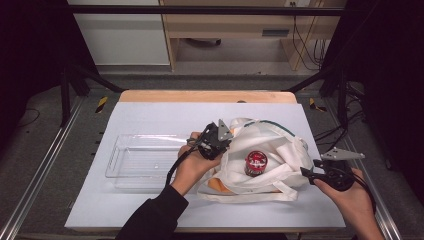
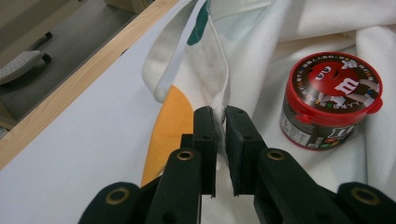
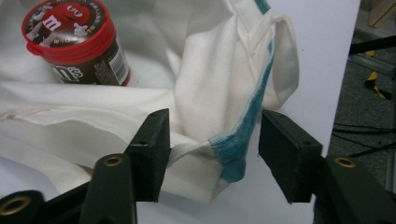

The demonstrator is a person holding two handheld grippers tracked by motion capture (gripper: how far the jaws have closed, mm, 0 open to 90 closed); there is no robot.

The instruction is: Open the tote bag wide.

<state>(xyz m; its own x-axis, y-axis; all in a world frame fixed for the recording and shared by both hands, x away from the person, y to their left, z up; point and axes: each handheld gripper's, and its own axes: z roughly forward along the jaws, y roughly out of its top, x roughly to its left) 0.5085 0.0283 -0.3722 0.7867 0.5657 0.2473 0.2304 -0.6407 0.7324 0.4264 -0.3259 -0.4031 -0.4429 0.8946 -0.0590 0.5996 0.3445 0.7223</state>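
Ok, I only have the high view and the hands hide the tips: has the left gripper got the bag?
Observer: Yes, the left gripper is shut on a fold of the bag at its rim.
Operator: And the right one?
Observer: The right gripper is open; the teal corner lies between its jaws, unpinched.
Operator: What's that red tub?
Observer: The tub has a red M&M's character on its closed lid.

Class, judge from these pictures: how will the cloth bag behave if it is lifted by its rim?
The cloth bag lies in soft folds, so it will probably sag. The candy tub resting on it would likely slide or roll. The left gripper pinches one thin edge, which may stretch unevenly.
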